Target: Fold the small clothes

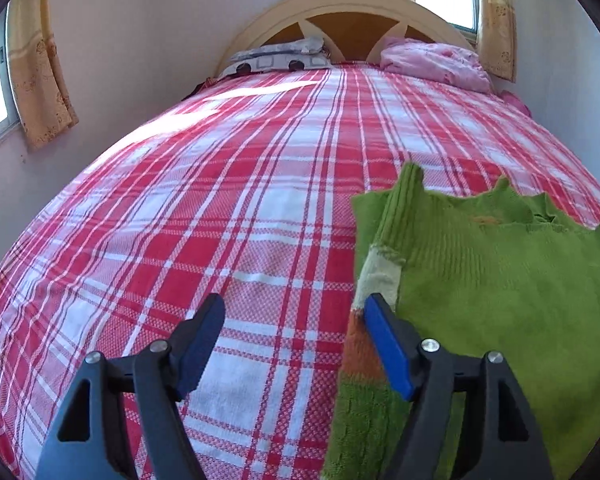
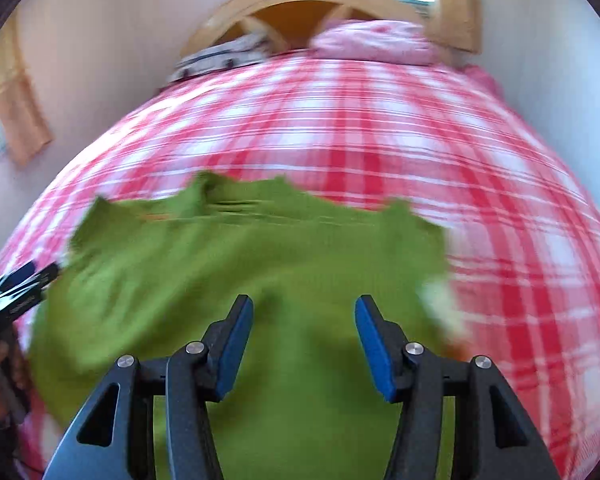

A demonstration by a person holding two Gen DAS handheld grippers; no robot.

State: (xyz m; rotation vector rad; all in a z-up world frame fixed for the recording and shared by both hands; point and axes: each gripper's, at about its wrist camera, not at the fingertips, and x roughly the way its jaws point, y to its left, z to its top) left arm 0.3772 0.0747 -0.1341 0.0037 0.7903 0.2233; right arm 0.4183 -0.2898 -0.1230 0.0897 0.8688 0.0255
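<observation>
A small green knit sweater (image 1: 492, 280) lies on the red and white plaid bedspread (image 1: 240, 200). Its sleeve with a cream and orange cuff (image 1: 374, 280) is folded over its left edge. My left gripper (image 1: 296, 312) is open, low over the bedspread, its right finger (image 1: 388, 344) at the sweater's left edge by the cuff. In the right wrist view, which is blurred, my right gripper (image 2: 304, 316) is open and empty above the middle of the sweater (image 2: 260, 264). The left gripper (image 2: 20, 288) shows at that view's left edge.
A patterned grey pillow (image 1: 280, 58) and a pink pillow (image 1: 432, 62) lie at the wooden headboard (image 1: 352, 12). White walls close in on both sides. Yellow curtains (image 1: 36, 76) hang by the windows. The bedspread (image 2: 380, 120) stretches far beyond the sweater.
</observation>
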